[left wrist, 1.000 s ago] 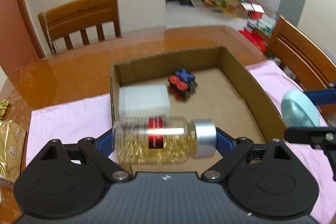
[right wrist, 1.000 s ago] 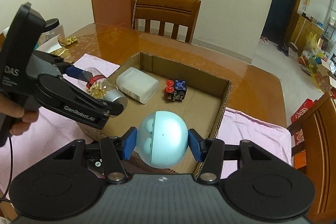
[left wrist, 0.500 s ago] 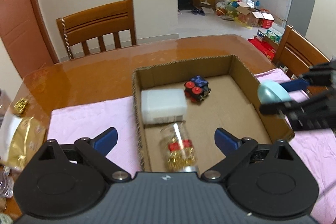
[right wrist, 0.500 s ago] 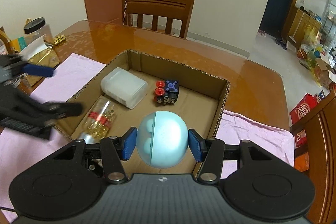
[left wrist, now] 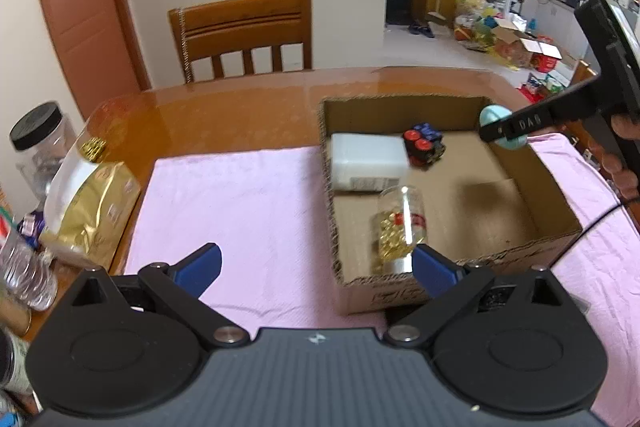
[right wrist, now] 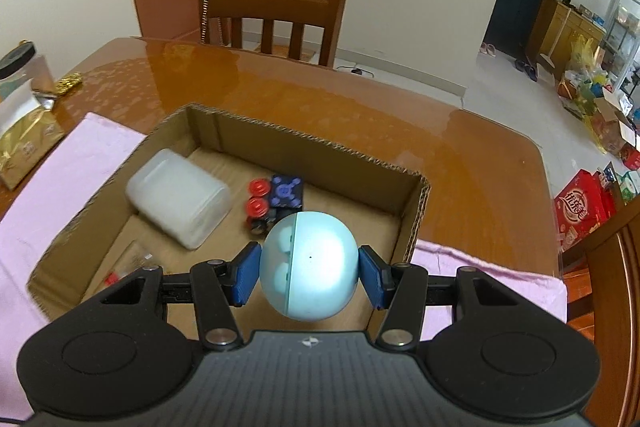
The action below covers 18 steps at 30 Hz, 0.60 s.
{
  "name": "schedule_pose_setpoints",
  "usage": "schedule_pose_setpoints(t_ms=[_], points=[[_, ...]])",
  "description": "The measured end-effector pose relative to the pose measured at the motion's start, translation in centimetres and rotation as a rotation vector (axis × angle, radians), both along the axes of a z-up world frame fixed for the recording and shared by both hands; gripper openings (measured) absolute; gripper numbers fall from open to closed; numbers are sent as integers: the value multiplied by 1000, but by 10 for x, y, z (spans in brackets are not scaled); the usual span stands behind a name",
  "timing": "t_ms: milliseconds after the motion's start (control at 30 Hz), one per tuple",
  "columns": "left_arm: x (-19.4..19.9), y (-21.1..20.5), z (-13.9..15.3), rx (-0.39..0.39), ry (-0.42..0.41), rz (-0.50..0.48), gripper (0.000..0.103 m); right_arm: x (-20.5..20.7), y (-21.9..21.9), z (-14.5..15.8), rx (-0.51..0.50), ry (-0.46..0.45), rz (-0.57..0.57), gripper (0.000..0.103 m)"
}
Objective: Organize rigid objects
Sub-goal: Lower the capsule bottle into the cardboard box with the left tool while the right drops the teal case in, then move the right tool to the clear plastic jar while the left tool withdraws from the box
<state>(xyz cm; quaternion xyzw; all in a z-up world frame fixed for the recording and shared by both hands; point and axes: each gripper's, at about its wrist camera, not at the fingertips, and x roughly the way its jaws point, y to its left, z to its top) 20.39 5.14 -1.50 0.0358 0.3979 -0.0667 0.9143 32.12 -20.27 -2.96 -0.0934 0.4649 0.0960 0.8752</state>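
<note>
L gripper point(left wrist: 316, 265) stands wide, jaws just been opening, nothing between the pads; its blue fingertips point(left wrist: 200, 263) hang over the pink cloth point(left wrist: 240, 203) and the box's near-left corner. Far left on the table point(left wrist: 224, 119): black-lidded jar point(left wrist: 38, 143), gold bag point(left wrist: 90, 211).

Cardboard box point(left wrist: 532, 183) sits on the cloth w/ three things in it: white tub point(left wrist: 366, 167) on its side at back-left wall, red/blue toy point(left wrist: 422, 145) just beside it to the right, and a clear bottle point(left wrist: 398, 227) of gold beads lying w/ cap toward the near wall, in front of the tub.

R gripper point(right wrist: 308, 271) is clamped on a pale-blue ball point(right wrist: 310, 265), pads pressing both sides, held above the box's right half, nr the toy point(right wrist: 276, 199). From the L cam the ball point(left wrist: 494, 117) shows over the box's back-right corner, a hand point(left wrist: 626, 125) on the grip behind it.
</note>
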Motion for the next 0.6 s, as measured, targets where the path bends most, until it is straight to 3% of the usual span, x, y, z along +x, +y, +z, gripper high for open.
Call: schedule_pose_setpoints(t_ms=[100, 167, 233, 267, 600], points=[[-3, 4, -3, 4, 11, 26, 101, 11, -1, -6, -9, -12, -11, 58], [-5, 7, -4, 10, 17, 47, 101, 15, -1, -5, -7, -37, -17, 72], [-7, 9, -5, 10, 23, 58, 101, 15, 0, -1, -12, -63, -18, 97], [-8, 11, -4, 8, 26, 63, 101, 12, 1, 3, -16, -87, -18, 100], [-35, 14, -7, 24, 26, 22, 101, -38, 9, 24, 2, -97, 6, 103]])
